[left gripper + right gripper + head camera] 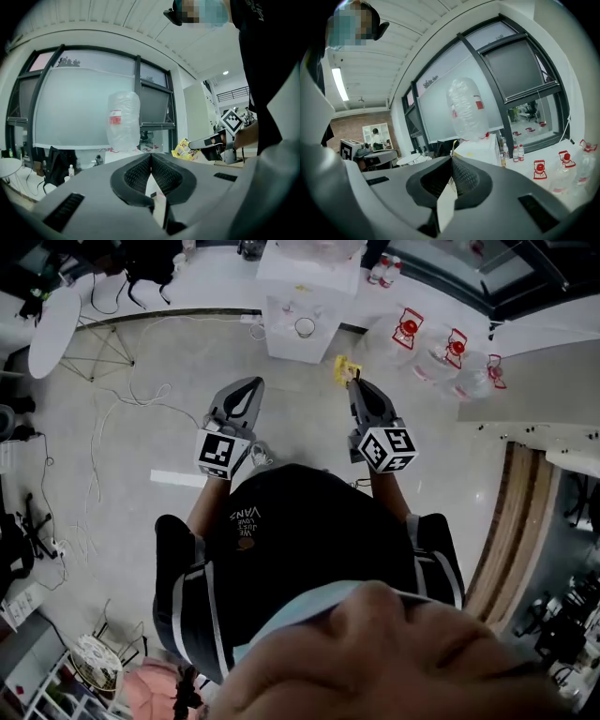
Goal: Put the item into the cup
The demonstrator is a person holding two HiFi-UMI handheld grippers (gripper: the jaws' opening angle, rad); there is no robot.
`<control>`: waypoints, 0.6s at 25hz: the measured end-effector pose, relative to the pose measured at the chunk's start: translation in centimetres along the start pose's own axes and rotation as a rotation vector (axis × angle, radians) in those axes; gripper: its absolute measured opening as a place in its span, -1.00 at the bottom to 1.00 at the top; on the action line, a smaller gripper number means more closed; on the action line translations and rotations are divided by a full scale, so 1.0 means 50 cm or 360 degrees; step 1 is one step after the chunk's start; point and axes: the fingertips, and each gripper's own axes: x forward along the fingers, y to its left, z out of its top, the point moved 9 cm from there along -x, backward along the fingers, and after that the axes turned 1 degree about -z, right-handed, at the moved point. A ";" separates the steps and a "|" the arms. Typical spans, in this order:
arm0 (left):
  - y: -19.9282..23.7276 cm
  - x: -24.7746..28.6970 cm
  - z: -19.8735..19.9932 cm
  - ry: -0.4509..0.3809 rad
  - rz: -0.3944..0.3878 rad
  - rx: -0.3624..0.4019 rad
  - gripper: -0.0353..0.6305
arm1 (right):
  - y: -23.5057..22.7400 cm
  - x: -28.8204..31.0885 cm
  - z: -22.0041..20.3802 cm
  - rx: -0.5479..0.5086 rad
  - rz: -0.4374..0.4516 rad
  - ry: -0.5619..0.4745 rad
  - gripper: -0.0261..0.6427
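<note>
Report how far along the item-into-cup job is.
Done: the right gripper has the yellow packet pinched at its tips, held in the air. In hand: carrying it; the left gripper is shut and empty. Left: reach what looks like the cup on the white stand ahead and drop the packet in.

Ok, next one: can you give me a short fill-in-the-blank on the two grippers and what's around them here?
1. The right gripper is shut on a thin ____ packet.
2. The left gripper has its fingers ____, with nothing between them.
3. The clear jugs to the right of the white table carry ____ labels.

Missing words: yellow; shut; red.
</note>
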 end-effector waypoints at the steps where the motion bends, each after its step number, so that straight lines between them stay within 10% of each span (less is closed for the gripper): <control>1: 0.024 0.001 -0.003 0.0011 -0.0029 0.0007 -0.84 | 0.012 0.015 -0.003 0.0012 -0.0025 -0.0004 -0.80; 15: 0.251 0.033 -0.054 0.0087 -0.0356 0.0043 -0.83 | 0.116 0.160 -0.026 0.0080 -0.0294 -0.0036 -0.79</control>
